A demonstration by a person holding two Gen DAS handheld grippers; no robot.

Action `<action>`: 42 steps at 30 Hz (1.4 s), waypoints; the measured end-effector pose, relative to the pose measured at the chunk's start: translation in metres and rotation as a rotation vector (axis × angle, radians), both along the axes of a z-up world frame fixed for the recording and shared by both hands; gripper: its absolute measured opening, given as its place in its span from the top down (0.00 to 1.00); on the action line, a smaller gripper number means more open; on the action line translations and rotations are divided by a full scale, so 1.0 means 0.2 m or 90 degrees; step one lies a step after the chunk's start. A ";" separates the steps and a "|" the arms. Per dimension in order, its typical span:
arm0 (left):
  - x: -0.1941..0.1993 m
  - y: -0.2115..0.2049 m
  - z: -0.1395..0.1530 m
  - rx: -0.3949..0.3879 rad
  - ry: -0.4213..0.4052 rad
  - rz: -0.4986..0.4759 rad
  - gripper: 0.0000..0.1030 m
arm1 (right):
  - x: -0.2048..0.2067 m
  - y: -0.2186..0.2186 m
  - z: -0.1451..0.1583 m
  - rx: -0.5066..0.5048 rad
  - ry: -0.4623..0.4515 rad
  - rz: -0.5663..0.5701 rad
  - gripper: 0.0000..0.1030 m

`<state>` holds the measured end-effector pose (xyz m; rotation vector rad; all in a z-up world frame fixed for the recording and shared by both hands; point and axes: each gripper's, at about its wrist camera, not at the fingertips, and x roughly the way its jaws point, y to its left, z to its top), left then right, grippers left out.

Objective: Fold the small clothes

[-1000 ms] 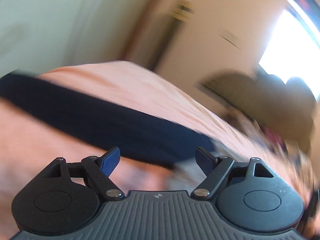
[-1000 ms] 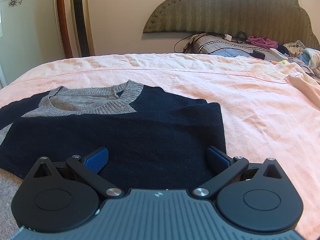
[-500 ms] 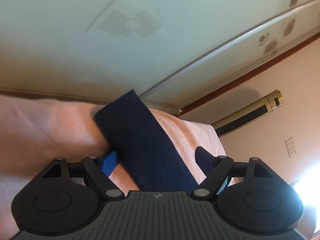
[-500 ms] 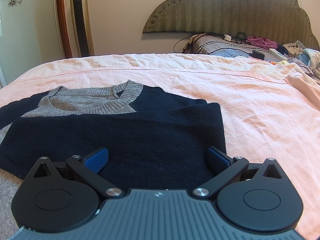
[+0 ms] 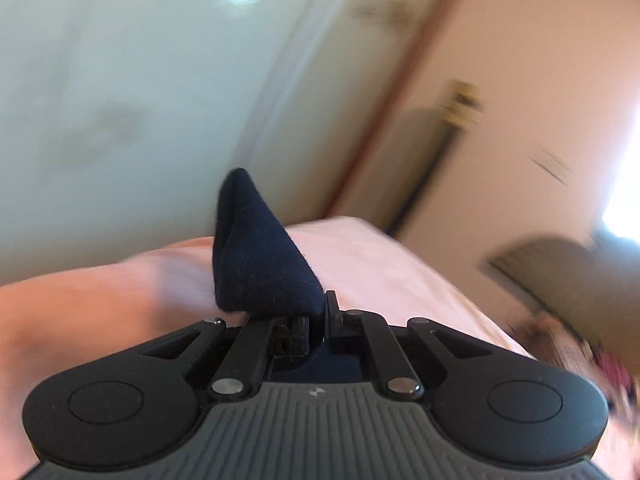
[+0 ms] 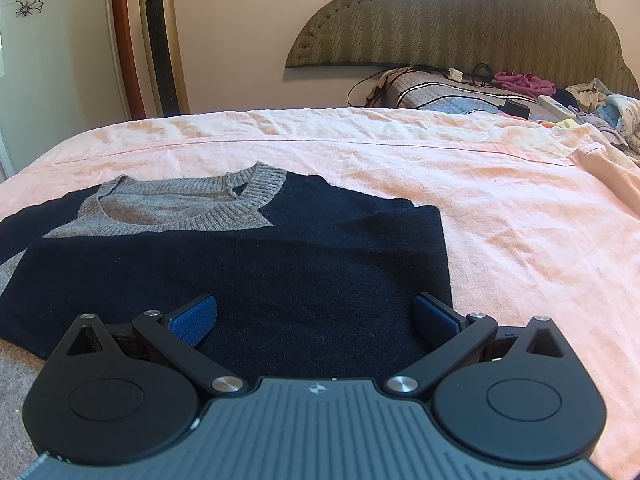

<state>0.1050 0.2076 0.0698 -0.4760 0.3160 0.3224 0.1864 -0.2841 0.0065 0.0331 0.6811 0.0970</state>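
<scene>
Bedroom, pink bedsheet (image 6: 400,168) spread wide, padded olive headboard (image 6: 460,20) at far end, gold tower fan (image 6: 162,40) upright by wall on far left, clutter of cables + clothes (image 6: 520,92) heaped below headboard.

Right wrist view: sharp, whole layout visible. Navy/grey sweater (image 6: 240,264) lying flat on sheet, left of centre, grey ribbed collar toward far side, hem toward cam. Right side of it already folded in, giving straight vertical edge on the right. Long axis approx left-right across frame, navy sleeve part running out past left frame edge. Right gripper (image 6: 316,316) hovering low over near navy part, jaws wide apart, blue pads (image 6: 192,320) either side, nothing pinched between; contact w/ fabric can't be told.

Left wrist view: heavily motion-blurred bkgd, pale green wall + wood trim, sheet only as pink band, headboard a smear at right. Shows what other view doesn't: left gripper (image 5: 316,320) jaws together, clamped on navy sleeve end (image 5: 260,256). Cloth standing up from jaws as a cone-ish fold, tip pointing up + slightly left, lifted off sheet. Left gripper not seen in right wrist view; sweater body + collar not seen in left wrist view.
</scene>
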 end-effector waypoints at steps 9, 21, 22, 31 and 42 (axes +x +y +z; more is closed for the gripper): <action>0.18 -1.06 -0.27 0.118 0.175 -0.394 0.87 | 0.00 -0.01 0.00 0.011 -0.003 -0.002 0.00; -0.08 -0.78 -0.29 -0.003 0.083 -0.327 0.05 | 0.00 0.02 0.01 -0.008 0.001 0.001 0.00; -0.05 -0.73 -0.30 -0.047 0.098 -0.320 0.05 | 0.01 0.03 0.02 -0.024 0.008 0.004 0.00; -0.04 -0.60 -0.32 -0.098 0.066 -0.270 0.05 | 0.05 0.31 0.21 0.341 0.193 0.145 0.12; -0.03 -0.64 -0.34 -0.095 0.064 -0.269 0.04 | 0.08 0.53 0.16 0.264 0.211 0.179 0.87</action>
